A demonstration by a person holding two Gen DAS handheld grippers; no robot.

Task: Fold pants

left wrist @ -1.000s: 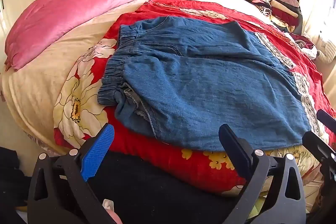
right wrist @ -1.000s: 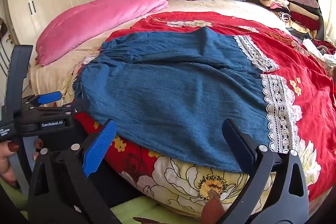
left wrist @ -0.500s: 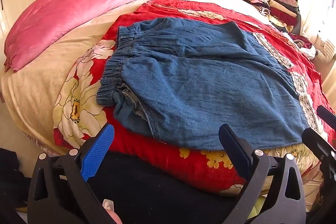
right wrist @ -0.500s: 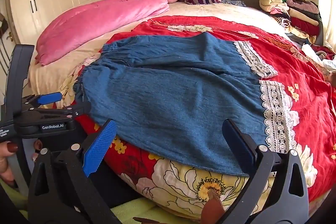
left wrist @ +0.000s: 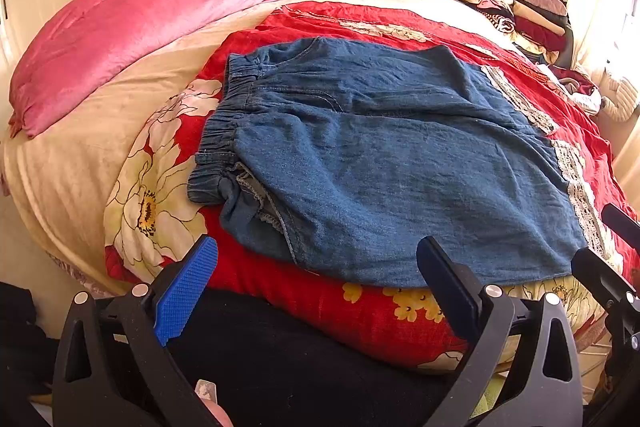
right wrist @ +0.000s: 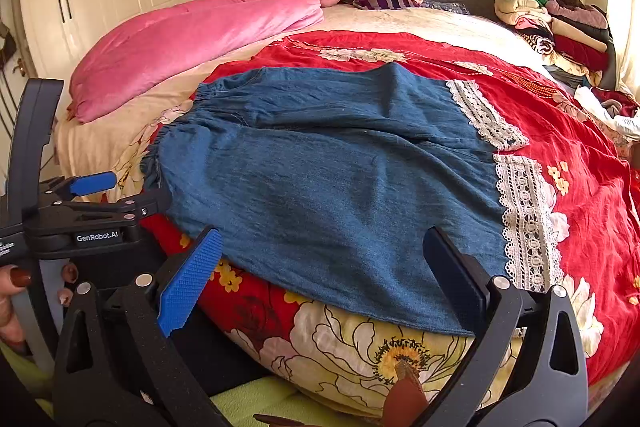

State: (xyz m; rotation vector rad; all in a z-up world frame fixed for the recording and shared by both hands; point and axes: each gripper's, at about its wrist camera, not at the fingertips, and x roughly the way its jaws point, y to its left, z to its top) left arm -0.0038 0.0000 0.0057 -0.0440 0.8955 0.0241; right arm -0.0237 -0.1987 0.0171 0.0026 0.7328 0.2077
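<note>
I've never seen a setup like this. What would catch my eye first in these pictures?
Probably the blue denim pants, spread flat across the red flowered bedspread in the middle of the bed, with white lace trim at the leg ends on the right. Next, the pink quilt bundled along the bed's left side. Nearest the camera, both grippers, left and right, hang open, holding nothing.

The pants (left wrist: 392, 163) are blue denim with an elastic gathered waistband and white lace trim at the leg ends. They lie spread flat, unfolded, across the middle of both views, waistband toward the left, lace hems toward the right. The near waistband corner is rumpled, showing inner seams.
</note>
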